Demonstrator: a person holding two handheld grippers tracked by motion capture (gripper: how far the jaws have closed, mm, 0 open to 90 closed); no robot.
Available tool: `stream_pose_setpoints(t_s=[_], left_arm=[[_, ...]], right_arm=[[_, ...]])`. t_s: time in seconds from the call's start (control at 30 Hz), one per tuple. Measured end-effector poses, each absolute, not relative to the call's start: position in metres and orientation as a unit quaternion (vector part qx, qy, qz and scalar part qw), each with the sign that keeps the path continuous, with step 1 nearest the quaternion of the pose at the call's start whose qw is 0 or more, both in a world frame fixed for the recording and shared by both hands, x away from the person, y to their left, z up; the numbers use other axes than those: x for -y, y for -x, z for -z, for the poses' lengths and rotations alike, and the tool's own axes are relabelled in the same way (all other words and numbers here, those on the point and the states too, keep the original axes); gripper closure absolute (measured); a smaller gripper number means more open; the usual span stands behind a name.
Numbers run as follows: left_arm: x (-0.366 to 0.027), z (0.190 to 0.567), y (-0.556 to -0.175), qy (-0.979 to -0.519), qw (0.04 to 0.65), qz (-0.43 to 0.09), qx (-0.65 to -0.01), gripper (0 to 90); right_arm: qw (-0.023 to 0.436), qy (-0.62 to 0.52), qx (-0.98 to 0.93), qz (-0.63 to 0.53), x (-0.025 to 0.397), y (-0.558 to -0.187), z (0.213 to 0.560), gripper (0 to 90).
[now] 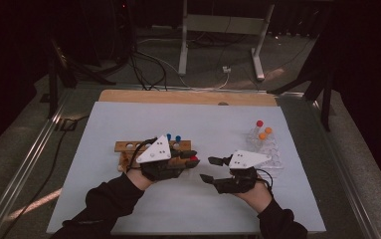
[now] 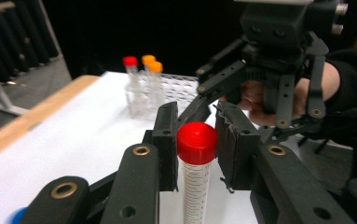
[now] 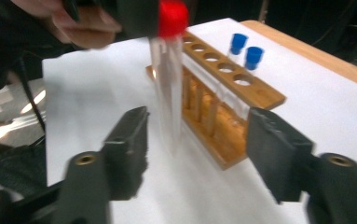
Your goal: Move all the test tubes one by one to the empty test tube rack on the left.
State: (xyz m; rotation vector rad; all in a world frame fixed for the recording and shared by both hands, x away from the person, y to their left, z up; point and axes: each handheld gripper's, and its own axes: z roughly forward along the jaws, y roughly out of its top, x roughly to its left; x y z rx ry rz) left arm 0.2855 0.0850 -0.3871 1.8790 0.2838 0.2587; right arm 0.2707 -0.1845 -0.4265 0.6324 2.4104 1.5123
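While your left gripper (image 1: 190, 156) is clamping a red-capped tube (image 2: 195, 173) just under its cap, you're holding that tube upright above the white mat (image 1: 188, 209), just right of the wooden rack (image 1: 128, 147). Your right gripper (image 1: 211, 170) is sitting just right of it with jaws spread wide, gripping nothing, pointing left at the tube. Two blue-capped tubes (image 3: 244, 52) are standing in the wooden rack's far holes. Far right on the mat, a clear plastic rack (image 1: 272, 152) is carrying one red-capped and two orange-capped tubes (image 1: 265, 133).
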Motion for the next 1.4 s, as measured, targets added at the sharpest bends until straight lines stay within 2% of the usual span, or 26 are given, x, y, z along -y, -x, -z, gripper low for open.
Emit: stream_pose_setpoints(t_s=[0.13,0.43,0.87,1.2,1.4], left_arm=[[-0.097,0.374,-0.289,-0.799,0.574,-0.129,-0.128,71.9],[-0.122,0.356,-0.297,-0.786,0.578,-0.16,-0.153,71.9],[-0.152,0.355,-0.313,-0.774,0.569,-0.194,-0.198,71.9],[-0.169,0.367,-0.333,-0.766,0.552,-0.22,-0.244,72.0],[-0.169,0.379,-0.347,-0.759,0.553,-0.217,-0.266,72.0]], right_arm=[[0.119,-0.234,-0.813,-0.52,0.188,-0.272,0.426,18.6],[0.123,-0.243,-0.802,-0.531,0.194,-0.274,0.422,2.7],[0.145,-0.241,-0.797,-0.534,0.197,-0.271,0.419,1.3],[0.147,-0.241,-0.794,-0.539,0.199,-0.271,0.418,1.3],[0.148,-0.242,-0.795,-0.537,0.2,-0.272,0.419,1.3]])
